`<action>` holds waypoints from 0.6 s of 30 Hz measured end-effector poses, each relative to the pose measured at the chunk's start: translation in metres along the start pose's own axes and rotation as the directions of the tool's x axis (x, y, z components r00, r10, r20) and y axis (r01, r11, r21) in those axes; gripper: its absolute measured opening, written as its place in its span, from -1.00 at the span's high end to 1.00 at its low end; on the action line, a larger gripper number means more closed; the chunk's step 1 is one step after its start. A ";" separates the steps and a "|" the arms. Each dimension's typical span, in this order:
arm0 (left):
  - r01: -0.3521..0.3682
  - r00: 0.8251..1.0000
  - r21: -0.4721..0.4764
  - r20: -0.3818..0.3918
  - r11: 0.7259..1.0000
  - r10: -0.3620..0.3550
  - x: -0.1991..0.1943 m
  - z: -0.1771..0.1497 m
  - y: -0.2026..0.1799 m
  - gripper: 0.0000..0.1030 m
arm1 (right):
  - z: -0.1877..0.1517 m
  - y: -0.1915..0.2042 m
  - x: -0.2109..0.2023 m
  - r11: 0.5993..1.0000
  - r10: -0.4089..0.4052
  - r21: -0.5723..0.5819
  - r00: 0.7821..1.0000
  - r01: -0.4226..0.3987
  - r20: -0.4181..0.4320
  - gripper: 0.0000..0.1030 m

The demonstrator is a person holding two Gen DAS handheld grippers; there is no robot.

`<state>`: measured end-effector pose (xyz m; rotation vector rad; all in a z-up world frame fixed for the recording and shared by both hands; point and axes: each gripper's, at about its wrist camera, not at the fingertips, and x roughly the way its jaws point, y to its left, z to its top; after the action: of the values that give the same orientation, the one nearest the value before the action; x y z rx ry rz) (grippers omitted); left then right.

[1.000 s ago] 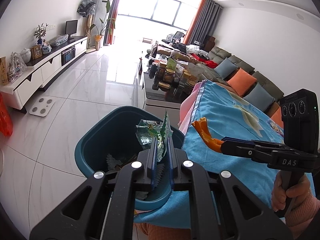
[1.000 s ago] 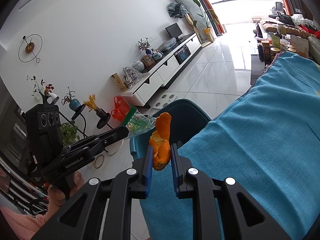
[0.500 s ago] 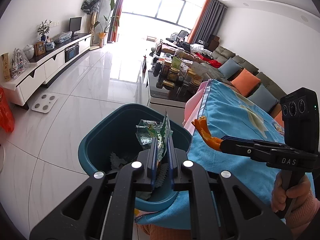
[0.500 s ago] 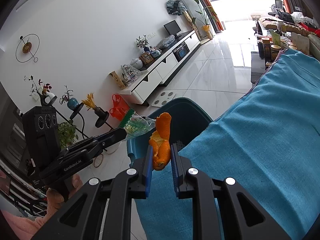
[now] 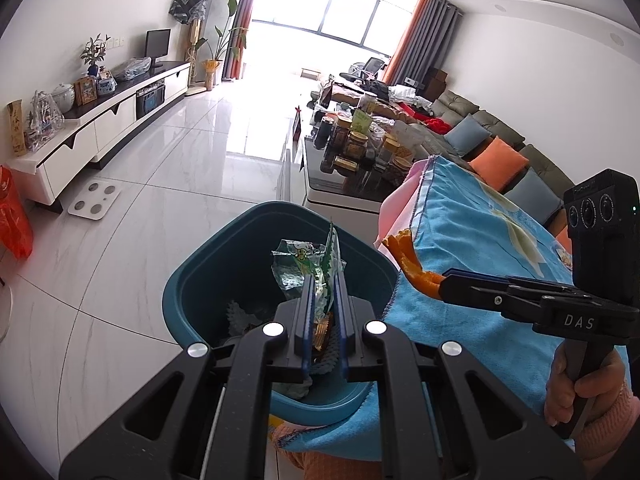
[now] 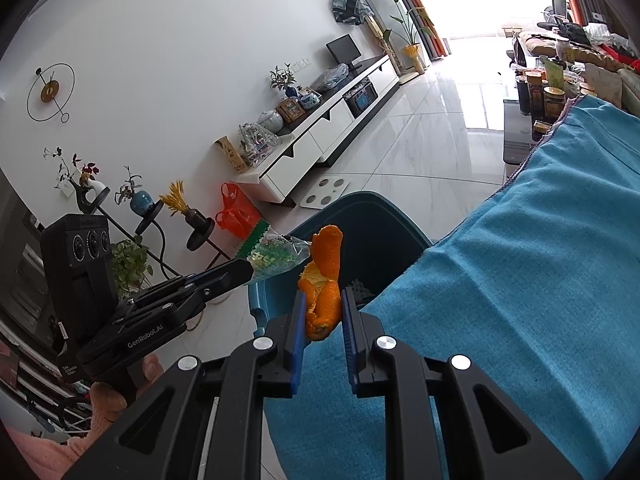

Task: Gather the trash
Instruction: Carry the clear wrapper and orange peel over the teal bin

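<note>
My left gripper [image 5: 323, 284] is shut on a crumpled green snack wrapper [image 5: 305, 265] and holds it over the open teal trash bin [image 5: 208, 264]. The bin holds some trash at its bottom. My right gripper [image 6: 323, 300] is shut on a piece of orange peel [image 6: 323, 276] above the table edge, just beside the bin [image 6: 404, 228]. In the left wrist view the right gripper [image 5: 444, 286] and its peel [image 5: 410, 258] are to the right of the bin. In the right wrist view the left gripper [image 6: 248, 270] and its wrapper [image 6: 276, 256] are to the left.
A blue cloth [image 6: 540, 264] covers the table beside the bin. A coffee table with several jars [image 5: 360, 144] stands beyond it, a sofa with cushions [image 5: 496, 156] at right. A white TV cabinet [image 5: 100, 128], a bathroom scale [image 5: 94, 202] and an orange bag [image 5: 14, 216] are at left on the tile floor.
Both grippers have shifted slightly toward the bin, which now sits more centred under the wrapper. Both still hold their trash.
</note>
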<state>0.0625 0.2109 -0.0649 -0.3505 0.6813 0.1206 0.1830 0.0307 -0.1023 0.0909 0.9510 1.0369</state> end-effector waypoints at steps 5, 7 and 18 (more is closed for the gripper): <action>-0.009 1.000 -0.004 -0.006 1.000 0.009 0.003 -0.002 0.000 0.81 | 0.002 0.001 0.004 1.000 -0.005 0.000 1.000 0.005 -0.007 0.69; -0.013 1.000 -0.005 -0.007 1.000 0.013 0.004 -0.001 0.000 0.81 | 0.003 0.001 0.006 1.000 -0.007 -0.002 1.000 0.007 -0.012 0.69; -0.026 1.000 -0.011 -0.013 1.000 0.026 0.012 -0.001 0.001 0.81 | 0.008 0.002 0.015 1.000 -0.014 0.000 0.999 0.014 -0.029 0.69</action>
<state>0.0710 0.2117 -0.0740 -0.3535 0.6983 0.1468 0.1895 0.0461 -0.1058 0.0691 0.9771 1.0272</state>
